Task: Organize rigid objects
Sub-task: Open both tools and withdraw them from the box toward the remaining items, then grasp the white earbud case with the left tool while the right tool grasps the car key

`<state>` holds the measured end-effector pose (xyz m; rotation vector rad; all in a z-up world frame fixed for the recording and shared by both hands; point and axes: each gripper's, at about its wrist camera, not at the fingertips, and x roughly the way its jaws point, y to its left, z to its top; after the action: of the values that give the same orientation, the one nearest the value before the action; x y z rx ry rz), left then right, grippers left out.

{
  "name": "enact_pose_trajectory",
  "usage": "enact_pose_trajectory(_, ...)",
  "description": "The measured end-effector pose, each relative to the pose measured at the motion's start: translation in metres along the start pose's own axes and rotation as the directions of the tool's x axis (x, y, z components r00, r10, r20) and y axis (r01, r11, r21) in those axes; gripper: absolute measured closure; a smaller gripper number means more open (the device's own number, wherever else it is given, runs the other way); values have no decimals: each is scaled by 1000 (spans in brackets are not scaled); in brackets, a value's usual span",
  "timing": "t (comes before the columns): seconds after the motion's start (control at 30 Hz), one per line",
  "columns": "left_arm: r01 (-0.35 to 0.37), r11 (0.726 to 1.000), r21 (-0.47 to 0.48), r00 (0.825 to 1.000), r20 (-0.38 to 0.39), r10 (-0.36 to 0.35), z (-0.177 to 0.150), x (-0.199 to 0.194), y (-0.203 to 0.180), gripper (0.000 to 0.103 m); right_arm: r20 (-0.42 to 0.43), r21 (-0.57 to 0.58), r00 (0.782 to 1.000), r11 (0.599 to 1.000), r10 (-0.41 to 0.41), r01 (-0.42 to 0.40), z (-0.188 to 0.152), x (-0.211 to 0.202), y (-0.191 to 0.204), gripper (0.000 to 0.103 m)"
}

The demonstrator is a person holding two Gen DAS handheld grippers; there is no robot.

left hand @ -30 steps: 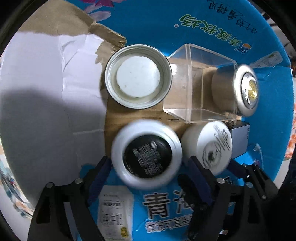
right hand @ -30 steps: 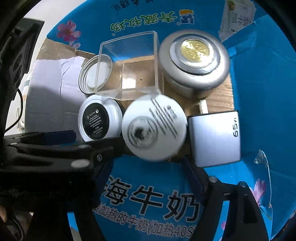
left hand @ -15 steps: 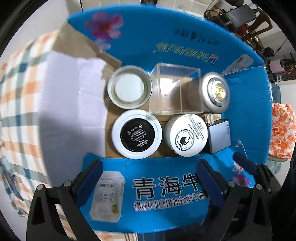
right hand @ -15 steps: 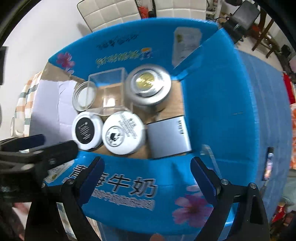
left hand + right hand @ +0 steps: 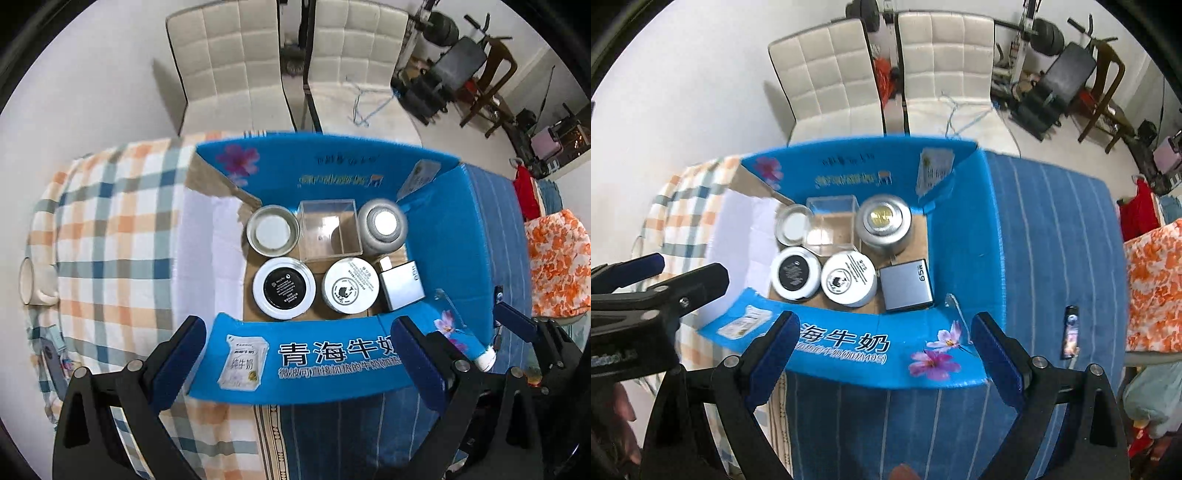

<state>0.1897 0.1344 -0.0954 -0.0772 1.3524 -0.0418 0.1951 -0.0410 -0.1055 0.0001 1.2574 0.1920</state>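
Both claws hang above an open blue cardboard box point(image 5: 332, 173) printed with white lettering and pink flowers, which sits on a surface covered by an orange-and-blue checked cloth point(image 5: 110, 229) at left and a blue striped cloth point(image 5: 1052, 229) at right. The left claw point(image 5: 299, 365), at the bottom of the left wrist view, has just been spreading its blue-padded jaws and now stands wide with nothing between them; the right claw point(image 5: 882, 356), low in the right wrist view, has likewise just been spreading and grips nothing. Packed on the box floor in two rows are a round silver tin with a white centre point(image 5: 272, 230), a clear plastic cube point(image 5: 328, 230), a silver cylinder with a gold top point(image 5: 884, 223), a white round jar with a black label point(image 5: 283, 288), a white round jar with a printed label point(image 5: 350, 290) and a grey rectangular charger block point(image 5: 907, 286), each touching its neighbours. The near box flap point(image 5: 314, 358) lies between the claws and the items. A white mug point(image 5: 35, 280) rests at far left, a dark phone point(image 5: 1070, 332) at right on the striped cloth, and two cream padded chairs point(image 5: 295, 66) stand beyond
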Motion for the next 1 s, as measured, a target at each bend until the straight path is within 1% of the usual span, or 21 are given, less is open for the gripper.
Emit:
enact_pose_trajectory(0.07, -8, 1000, -6, 1000, 23, 8, -4, -6, 2, 0, 21, -5, 1000, 1000, 8, -8, -4, -23, -2, 7)
enact_pose_trajectory(0.23, -7, 1000, -20, 996, 84, 8, -19, -40, -2, 0, 23, -8, 999, 999, 38, -37, -14, -61, -3, 7)
enact_pose_trajectory(0.33, -10, 1000, -15, 995, 100, 12, -27, -55, -8, 0, 36, -16, 998, 999, 52, -52, -21, -81, -5, 7)
enact_pose_trajectory(0.5, -22, 1000, -8, 990, 139, 23, -39, -81, -19, 0, 60, -21, 995, 997, 79, -78, -29, -102, -10, 7)
enact_pose_trajectory(0.67, -28, 1000, -5, 984, 177, 29, -45, -99, -31, 0, 73, -5, 992, 994, 107, -107, -36, -113, -22, 7)
enact_pose_trajectory(0.8, -25, 1000, 12, 982, 185, 22, -47, -105, -46, 0, 76, 42, 991, 993, 111, -115, -45, -113, -45, 7)
enact_pose_trajectory(0.87, -17, 999, 31, 983, 181, 11, -48, -104, -60, 0, 76, 88, 991, 990, 106, -112, -53, -113, -66, 7)
enact_pose_trajectory(0.93, -8, 999, 51, 984, 177, -1, -49, -100, -77, 0, 73, 130, 994, 987, 80, -89, -61, -111, -91, 7)
enact_pose_trajectory(1.0, 9, 997, 71, 986, 164, -20, -50, -92, -95, 0, 55, 178, 998, 983, 41, -50, -71, -107, -121, 7)
